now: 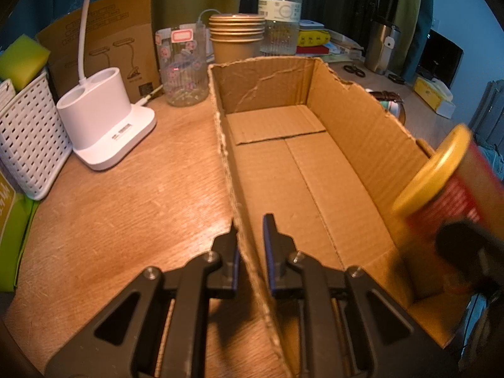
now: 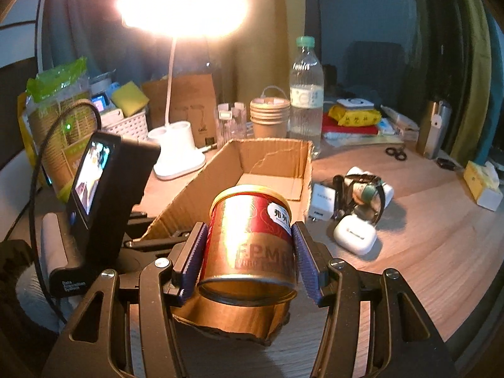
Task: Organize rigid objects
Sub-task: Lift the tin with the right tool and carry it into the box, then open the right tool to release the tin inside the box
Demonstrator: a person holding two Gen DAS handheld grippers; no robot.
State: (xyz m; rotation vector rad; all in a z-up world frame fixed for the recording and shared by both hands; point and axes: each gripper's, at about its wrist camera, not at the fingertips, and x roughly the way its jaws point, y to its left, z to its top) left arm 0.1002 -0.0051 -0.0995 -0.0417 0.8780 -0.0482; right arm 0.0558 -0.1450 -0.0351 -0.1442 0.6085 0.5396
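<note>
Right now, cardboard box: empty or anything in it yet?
Empty. The cardboard box shows only bare floor flaps; the red-and-gold can is held above its near end in the right hand-held gripper.

A round wooden table [image 1: 141, 189] carries an open brown cardboard box [image 1: 346, 132]; left of the box stand a white plastic lamp base [image 1: 104, 126] and a white perforated basket [image 1: 28, 145], behind it stacked brown paper cups [image 1: 236, 36].

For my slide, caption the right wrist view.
Right tongs grip a red-and-gold tin over the open cardboard box on the lamp-lit desk.
</note>
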